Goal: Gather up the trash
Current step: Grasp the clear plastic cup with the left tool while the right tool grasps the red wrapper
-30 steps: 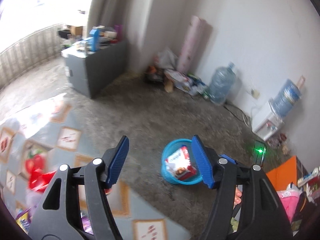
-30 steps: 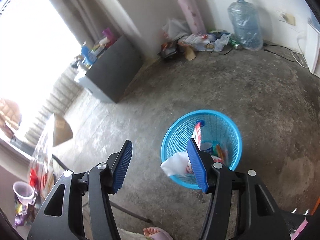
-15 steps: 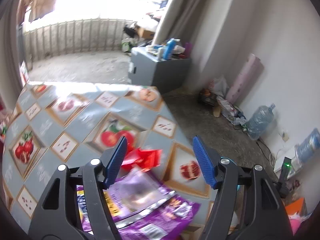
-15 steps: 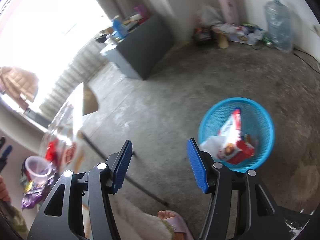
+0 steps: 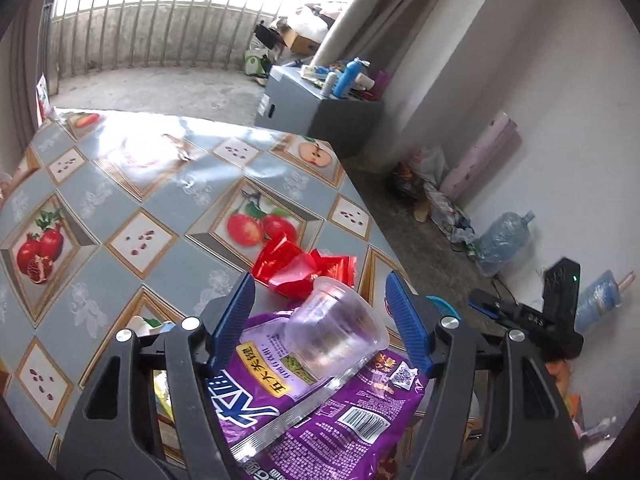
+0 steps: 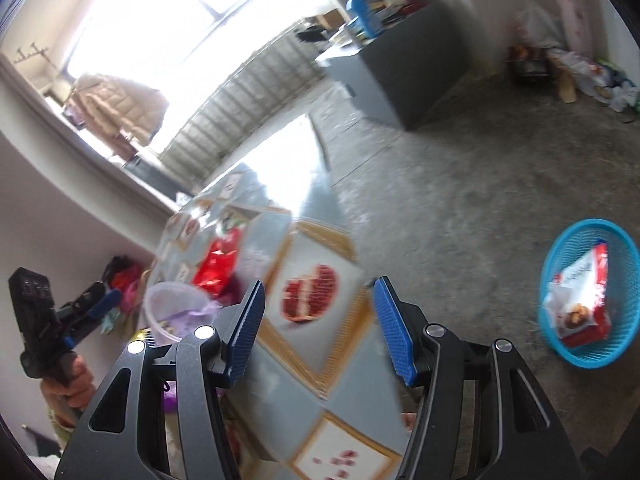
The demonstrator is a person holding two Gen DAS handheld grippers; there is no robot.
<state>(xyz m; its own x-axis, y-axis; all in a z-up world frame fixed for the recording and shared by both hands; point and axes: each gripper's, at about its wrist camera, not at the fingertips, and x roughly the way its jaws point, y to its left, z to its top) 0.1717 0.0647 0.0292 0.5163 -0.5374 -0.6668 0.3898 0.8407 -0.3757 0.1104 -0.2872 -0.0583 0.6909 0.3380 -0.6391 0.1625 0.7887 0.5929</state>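
On the fruit-patterned tablecloth point(image 5: 168, 200) a clear plastic cup point(image 5: 336, 332) lies on its side on a purple snack bag point(image 5: 320, 424). A crumpled red wrapper point(image 5: 296, 268) lies just beyond them. My left gripper point(image 5: 320, 280) hovers open over the cup, whose body sits between the blue pads point(image 5: 234, 320) without being pressed. My right gripper point(image 6: 320, 284) is open and empty above the table's corner. In the blurred right wrist view the cup point(image 6: 172, 308) and red wrapper point(image 6: 218, 266) show at the left. A blue basket point(image 6: 576, 228) on the floor holds a red-and-white packet point(image 6: 584, 292).
A grey cabinet point(image 5: 320, 108) with bottles on top stands by the curtain. Bags, a pink roll and a water jug point(image 5: 500, 244) line the wall. Bare concrete floor point(image 6: 460, 160) lies between table and basket. A hand point(image 6: 76, 384) holds the left gripper's handle.
Both views have swung away from the basket on the floor to the table. My left gripper has come in over the purple bag and the cup. My right gripper has risen toward the table corner.
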